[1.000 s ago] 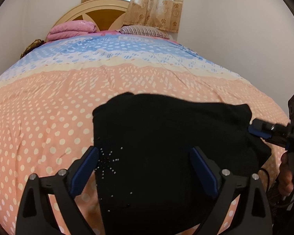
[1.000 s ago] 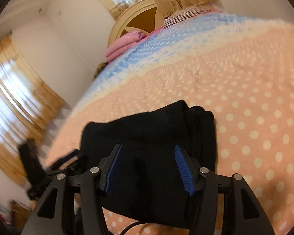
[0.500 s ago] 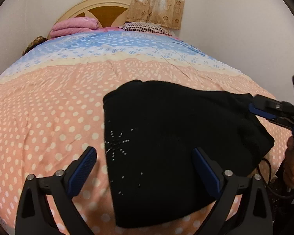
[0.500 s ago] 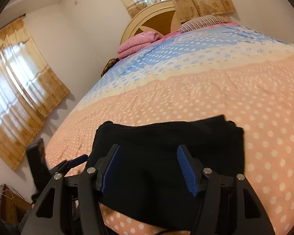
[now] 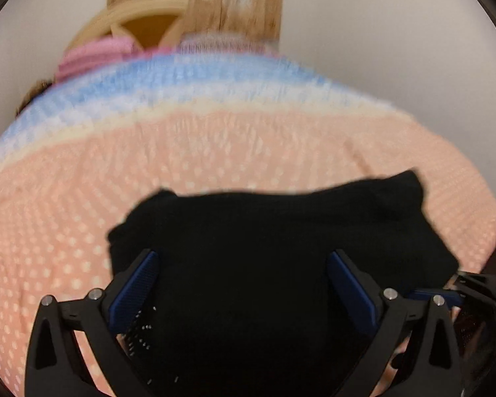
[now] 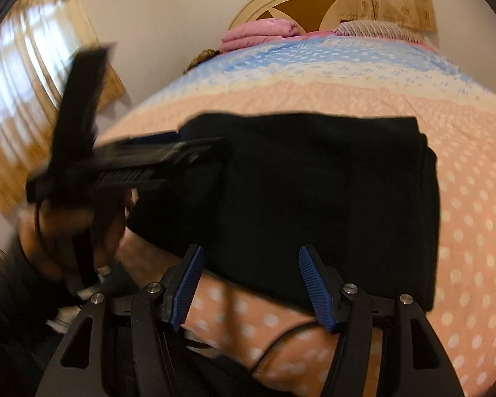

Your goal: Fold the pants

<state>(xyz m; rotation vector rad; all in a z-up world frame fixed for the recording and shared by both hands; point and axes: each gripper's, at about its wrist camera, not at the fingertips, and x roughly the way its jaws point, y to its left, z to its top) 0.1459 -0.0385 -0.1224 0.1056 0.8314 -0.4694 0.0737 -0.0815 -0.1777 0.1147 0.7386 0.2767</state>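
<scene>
- We are holding the left gripper over the near part of the pants, its jaws opening to their widest, with nothing pinched; the black cloth is lying flat below and beyond the blue pads.
- We are keeping the right gripper at the near edge of the pants, its jaws spread partway and clamping nothing; the fabric is lying just ahead of the fingertips.
- The pants are resting as a compact folded stack on the dotted bedspread, which suggests to us that both tools are letting go so the fold can settle.
- We are seeing no container in either view; beyond the grippers there are only a pink folded blanket and the headboard.
</scene>
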